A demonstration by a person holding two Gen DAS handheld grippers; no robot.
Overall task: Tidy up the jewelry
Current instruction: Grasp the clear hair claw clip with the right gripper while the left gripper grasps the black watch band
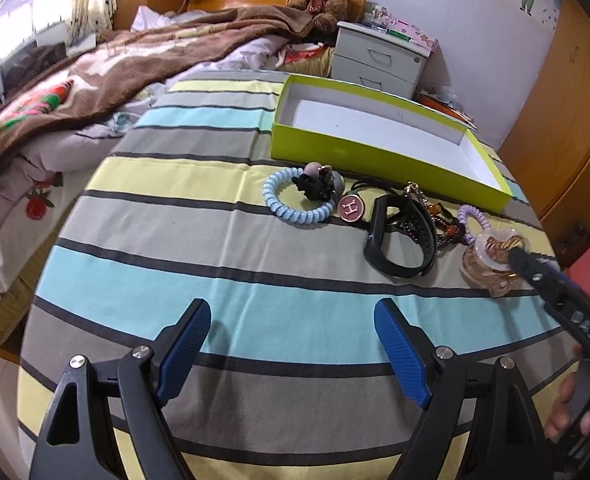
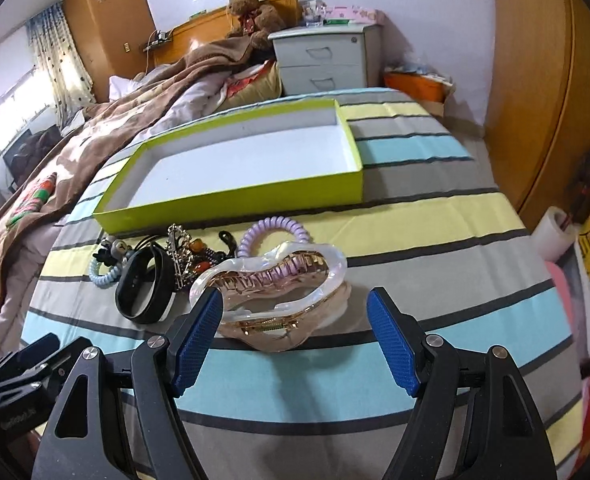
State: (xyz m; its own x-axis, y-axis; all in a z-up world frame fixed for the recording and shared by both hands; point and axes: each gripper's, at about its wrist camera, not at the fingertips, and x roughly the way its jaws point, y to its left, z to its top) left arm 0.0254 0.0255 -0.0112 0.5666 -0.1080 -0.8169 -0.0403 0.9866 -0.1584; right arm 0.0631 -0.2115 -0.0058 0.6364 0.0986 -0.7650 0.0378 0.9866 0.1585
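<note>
With both tools spread apart, we bring our right tool (image 2: 295, 334) up to the big hair clip (image 2: 273, 298) lying on the bed near the empty box (image 2: 231, 196), and next must close on it.

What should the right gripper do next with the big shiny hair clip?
Probably ease forward and close on it. The right gripper is open, the hair clip sits just ahead between its fingers, not yet held, and the green box beyond looks empty.

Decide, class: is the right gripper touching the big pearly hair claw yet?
Cannot tell. In the right wrist view the open right gripper flanks the hair claw; one finger overlaps its edge, so no clear gap or contact shows.
</note>
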